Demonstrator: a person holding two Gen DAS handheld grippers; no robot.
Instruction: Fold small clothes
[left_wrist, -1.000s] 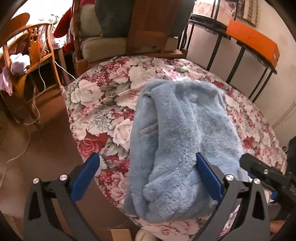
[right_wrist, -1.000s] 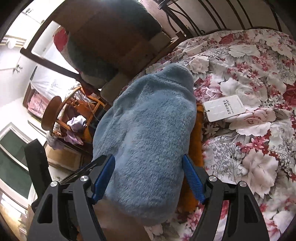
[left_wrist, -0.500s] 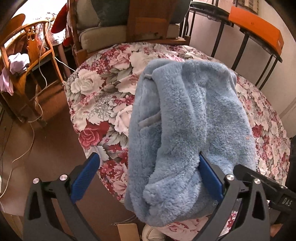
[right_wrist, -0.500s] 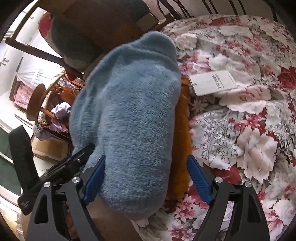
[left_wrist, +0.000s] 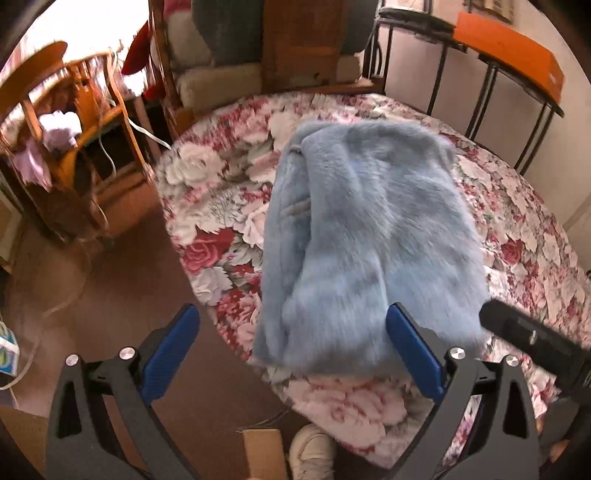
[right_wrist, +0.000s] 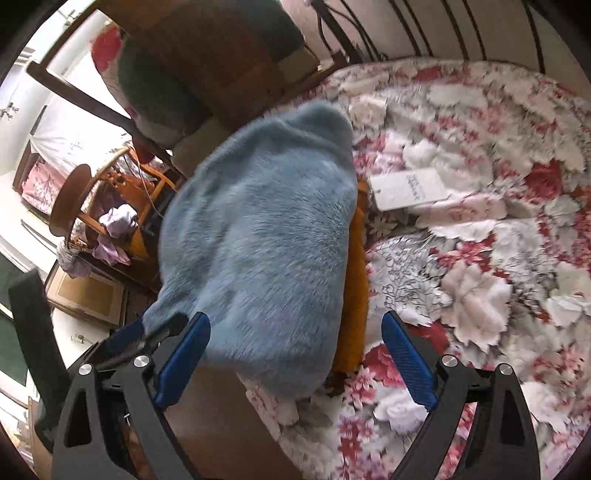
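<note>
Two wrist views of a round table (left_wrist: 524, 206) covered by a rose-patterned cloth (left_wrist: 207, 192). A folded, fluffy light-blue garment (left_wrist: 369, 236) lay near the table's near edge, its lower end reaching the rim; in the right wrist view the same garment (right_wrist: 266, 240) covered most of an orange-brown garment (right_wrist: 356, 280) lying beneath it, of which only a narrow strip along one side showed. Its full shape could not be made out.

A white card tag (right_wrist: 410, 188) rested on the cloth just beside the orange strip; its printed lines were too blurred to read.

The left gripper (left_wrist: 291, 354) stood wide apart, its blue pads clear of the fabric and holding nothing, one finger over the floor, the other over the garment's lower corner. The right gripper (right_wrist: 295, 358) had just been opening and stood spread to full width; the garment's lower end lay between its fingers, gripped by neither.

At the table's far edge a metal rail carried an orange box (left_wrist: 513, 59), cut off by the lens rim. A wooden chair (left_wrist: 77, 122) beside the table held pale crumpled cloth. A shoe (left_wrist: 310, 458) showed at the lower border, partly hidden.
</note>
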